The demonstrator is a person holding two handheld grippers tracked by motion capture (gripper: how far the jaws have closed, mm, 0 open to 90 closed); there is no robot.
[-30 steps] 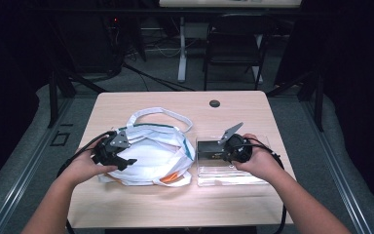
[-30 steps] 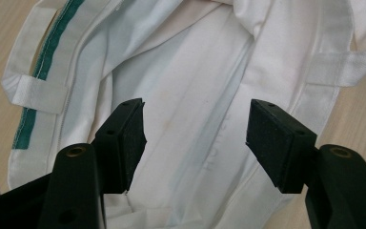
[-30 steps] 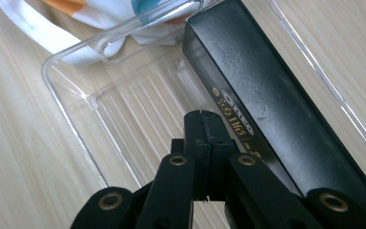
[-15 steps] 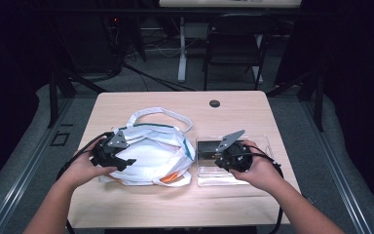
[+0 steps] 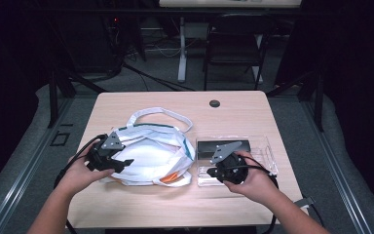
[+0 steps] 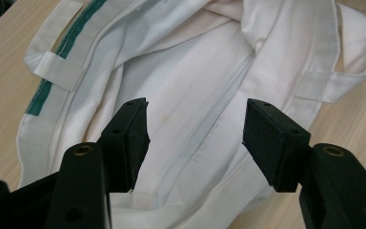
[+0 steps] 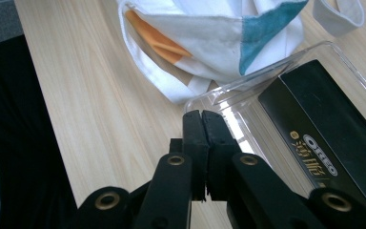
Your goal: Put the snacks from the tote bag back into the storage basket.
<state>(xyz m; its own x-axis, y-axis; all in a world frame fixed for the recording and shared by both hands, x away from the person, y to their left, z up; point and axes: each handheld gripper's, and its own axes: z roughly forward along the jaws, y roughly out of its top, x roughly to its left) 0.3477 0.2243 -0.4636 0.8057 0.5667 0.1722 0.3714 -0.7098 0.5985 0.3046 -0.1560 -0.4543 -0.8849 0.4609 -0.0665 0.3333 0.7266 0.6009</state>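
A white cloth tote bag [image 5: 151,151] with green trim lies crumpled on the left half of the wooden table [image 5: 253,112]. Something orange [image 5: 168,179] peeks out at its near edge. My left gripper [image 5: 126,163] hovers at the bag's left side. Its jaws stand open over the white fabric [image 6: 195,71] with nothing pinched between the pads [image 6: 136,138]. To the bag's right sits a clear plastic tray [image 5: 268,151] holding a black Oreo box [image 5: 224,146]. My right gripper [image 5: 209,171] is shut, and its tips [image 7: 202,117] rest at the tray's near left corner [image 7: 228,93], beside the bag [image 7: 209,28] and the box [image 7: 324,138].
A round black grommet [image 5: 215,103] is set into the table's far edge. Behind the table stand a dark chair [image 5: 238,48] and table legs with cables on the floor. Bare wood runs along the near edge in front of the bag and the tray.
My right gripper has pulled back toward the person and slightly left, from over the box to the tray's near left corner. The left gripper and the bag have stayed put.
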